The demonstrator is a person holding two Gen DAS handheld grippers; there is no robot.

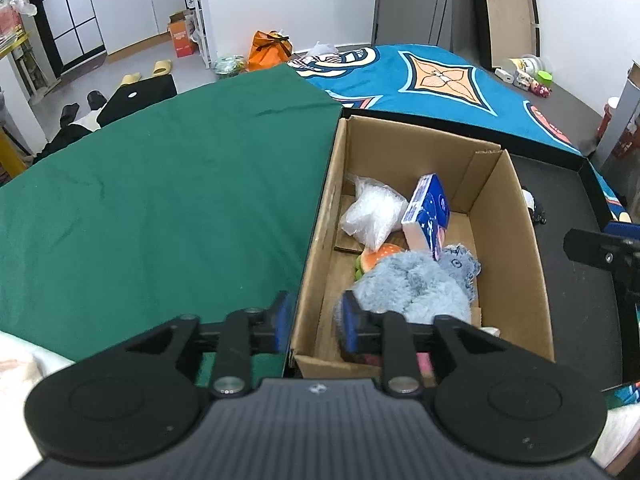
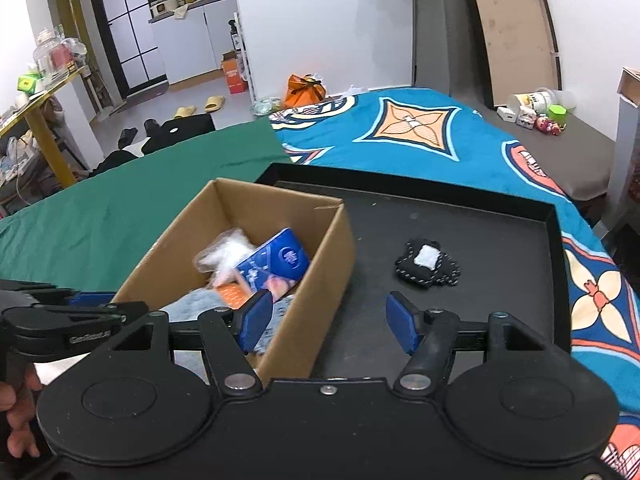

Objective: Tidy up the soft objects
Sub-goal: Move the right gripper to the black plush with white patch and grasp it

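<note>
An open cardboard box (image 1: 516,248) stands in a black tray (image 2: 554,220). In the box lie a fluffy grey-blue plush (image 1: 416,284), a burger-shaped toy (image 1: 372,260), a clear plastic bag (image 1: 372,212) and a blue tissue pack (image 1: 428,212). My left gripper (image 1: 314,322) is open astride the box's left wall; its right finger (image 1: 349,320) is inside, against the fluffy plush. My right gripper (image 2: 330,324) is open over the box's near right corner and holds nothing. A small black soft item with a white patch (image 2: 426,264) lies on the tray floor, to the right of the box.
The tray rests on a bed with a green cloth (image 1: 160,184) and a blue patterned blanket (image 2: 420,128). Small toys and a cup (image 2: 536,112) sit at the bed's far right. A person's hand (image 2: 16,420) holds the left gripper's handle.
</note>
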